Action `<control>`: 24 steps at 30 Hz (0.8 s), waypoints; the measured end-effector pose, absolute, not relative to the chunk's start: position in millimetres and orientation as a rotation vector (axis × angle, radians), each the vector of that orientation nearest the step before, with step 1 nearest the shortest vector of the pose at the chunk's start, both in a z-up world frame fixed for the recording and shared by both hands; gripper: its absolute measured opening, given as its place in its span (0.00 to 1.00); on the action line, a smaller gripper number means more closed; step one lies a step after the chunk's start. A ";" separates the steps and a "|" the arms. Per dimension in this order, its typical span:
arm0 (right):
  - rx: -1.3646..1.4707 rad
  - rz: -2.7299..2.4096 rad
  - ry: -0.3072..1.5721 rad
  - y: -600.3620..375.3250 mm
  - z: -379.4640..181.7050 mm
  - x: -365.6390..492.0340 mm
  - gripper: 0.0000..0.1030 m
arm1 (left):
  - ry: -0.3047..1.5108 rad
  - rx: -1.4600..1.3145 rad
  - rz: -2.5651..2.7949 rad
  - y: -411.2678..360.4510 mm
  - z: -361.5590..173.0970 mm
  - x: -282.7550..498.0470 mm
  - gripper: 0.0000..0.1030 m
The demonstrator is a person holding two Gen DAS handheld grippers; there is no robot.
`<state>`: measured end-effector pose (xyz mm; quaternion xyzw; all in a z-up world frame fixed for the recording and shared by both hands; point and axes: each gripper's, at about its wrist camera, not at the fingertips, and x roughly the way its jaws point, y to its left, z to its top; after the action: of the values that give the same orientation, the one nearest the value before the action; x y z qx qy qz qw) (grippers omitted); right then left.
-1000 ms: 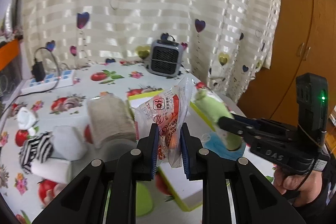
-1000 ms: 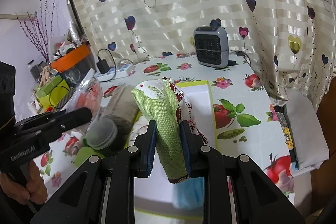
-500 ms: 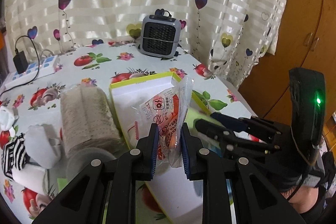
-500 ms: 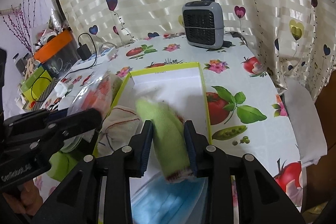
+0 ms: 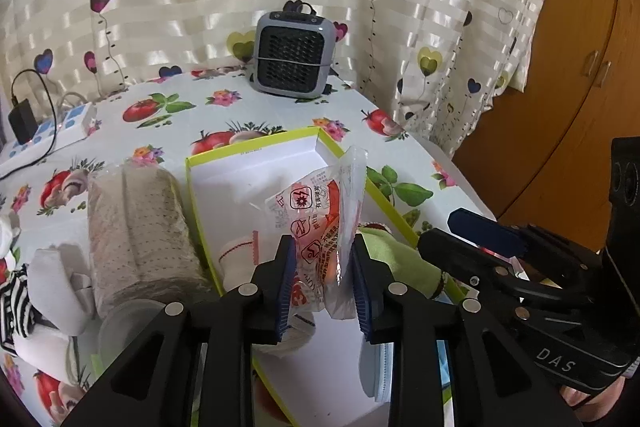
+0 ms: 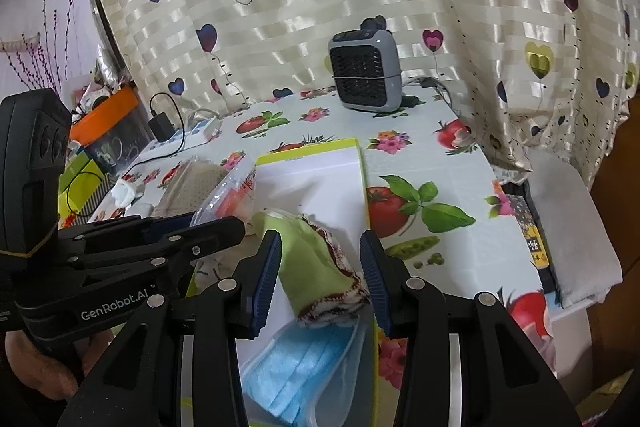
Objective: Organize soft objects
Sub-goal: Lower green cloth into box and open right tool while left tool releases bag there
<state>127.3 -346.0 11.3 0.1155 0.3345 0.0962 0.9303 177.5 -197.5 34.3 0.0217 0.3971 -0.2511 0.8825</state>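
A white box with a yellow-green rim (image 5: 256, 163) (image 6: 364, 187) lies on the fruit-print tablecloth. My left gripper (image 5: 324, 267) (image 6: 212, 223) hangs over the box. Its jaws are opening, and the pads still touch a clear plastic packet with orange contents (image 5: 320, 211) (image 6: 232, 195). My right gripper (image 6: 320, 279) (image 5: 444, 231) is low over the box's near end, its jaws opening. A rolled green cloth with a red-trimmed edge (image 6: 316, 267) (image 5: 396, 255) lies between them on blue face masks (image 6: 304, 367), with a gap at the right pad. A white cloth with red stitching (image 5: 240, 255) also lies in the box.
Left of the box stand a beige rolled towel (image 5: 140, 227), white socks (image 5: 56, 275) and a striped sock (image 5: 12, 307). A grey heater (image 5: 294, 53) (image 6: 366, 71) is at the back, a power strip (image 5: 48, 135) far left. A folded grey cloth (image 6: 568, 227) sits at the table's right edge.
The left gripper carried the packet right and down over the box and its jaws widened. The right gripper lowered the green roll into the box and opened off it.
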 end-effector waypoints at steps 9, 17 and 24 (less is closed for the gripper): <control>0.258 0.190 0.664 -350.1 14.6 115.1 0.41 | 0.790 0.082 -0.524 -205.6 41.0 169.1 0.28; 0.273 0.173 0.642 -354.4 18.7 106.3 0.46 | 0.813 0.110 -0.516 -211.2 35.1 164.9 0.37; 0.270 0.172 0.623 -355.1 25.1 98.2 0.47 | 0.762 0.103 -0.506 -208.9 50.0 153.9 0.40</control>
<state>98.2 -355.1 25.1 0.1321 0.3053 0.0843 0.9393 153.9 -208.9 50.0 0.0495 0.3678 -0.2444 0.8958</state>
